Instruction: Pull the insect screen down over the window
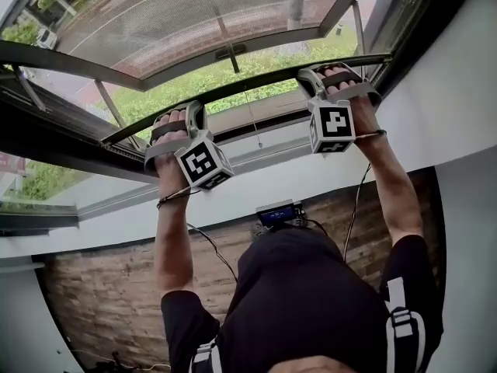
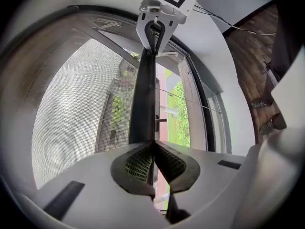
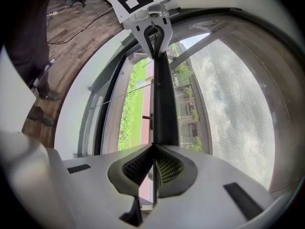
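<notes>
Head view | insect screen: grey mesh, dark bar | left gripper, right gripper: clamped on dark bar

support: wooden floor | on it: person's shoes, dark cables

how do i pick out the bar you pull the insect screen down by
Start at the window, partly covered by grey mesh. A dark bar runs along the mesh's free edge. It alone is pinched by the left gripper and the right gripper.
</notes>
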A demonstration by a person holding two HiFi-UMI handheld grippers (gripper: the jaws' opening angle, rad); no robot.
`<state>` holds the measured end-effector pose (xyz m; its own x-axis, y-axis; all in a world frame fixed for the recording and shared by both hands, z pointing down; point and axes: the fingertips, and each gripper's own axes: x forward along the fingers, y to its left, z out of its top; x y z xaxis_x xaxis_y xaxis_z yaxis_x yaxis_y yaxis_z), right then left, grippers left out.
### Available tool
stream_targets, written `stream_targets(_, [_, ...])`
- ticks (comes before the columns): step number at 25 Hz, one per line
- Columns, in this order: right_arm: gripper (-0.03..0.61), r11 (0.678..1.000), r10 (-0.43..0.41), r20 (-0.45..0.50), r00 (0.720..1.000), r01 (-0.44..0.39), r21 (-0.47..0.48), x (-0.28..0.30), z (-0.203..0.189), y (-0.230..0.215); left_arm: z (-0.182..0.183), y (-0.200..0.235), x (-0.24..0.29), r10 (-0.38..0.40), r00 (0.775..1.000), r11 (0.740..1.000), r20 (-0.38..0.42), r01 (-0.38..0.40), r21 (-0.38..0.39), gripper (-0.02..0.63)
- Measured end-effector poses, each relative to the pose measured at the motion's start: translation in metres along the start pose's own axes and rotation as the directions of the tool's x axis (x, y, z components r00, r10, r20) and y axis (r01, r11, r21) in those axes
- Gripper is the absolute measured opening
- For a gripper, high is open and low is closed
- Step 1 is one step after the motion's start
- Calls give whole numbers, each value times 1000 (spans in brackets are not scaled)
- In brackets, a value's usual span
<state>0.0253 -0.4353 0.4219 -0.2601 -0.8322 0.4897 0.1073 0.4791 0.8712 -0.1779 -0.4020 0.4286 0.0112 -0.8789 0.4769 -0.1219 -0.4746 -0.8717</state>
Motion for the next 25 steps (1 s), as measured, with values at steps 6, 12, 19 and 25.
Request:
stream_targets(6, [21, 999, 49, -23, 999, -49, -21, 8, 0, 16, -2, -15, 6, -36, 999, 999, -9, 36, -4, 20])
stream_targets(12, [21, 991, 129, -27, 991, -130, -13, 27, 1, 53, -7, -55, 27, -120, 993, 993, -12, 120, -23, 20])
stream_targets(19, [21, 991, 133, -58, 989, -135, -17, 38, -2, 71, -8, -73, 36, -148, 989, 989, -24, 147, -35, 20])
stream_targets(25, [21, 982, 187, -68, 980, -188, -13, 54, -2, 102, -13, -104, 50, -215, 976, 976, -27, 213, -52, 20])
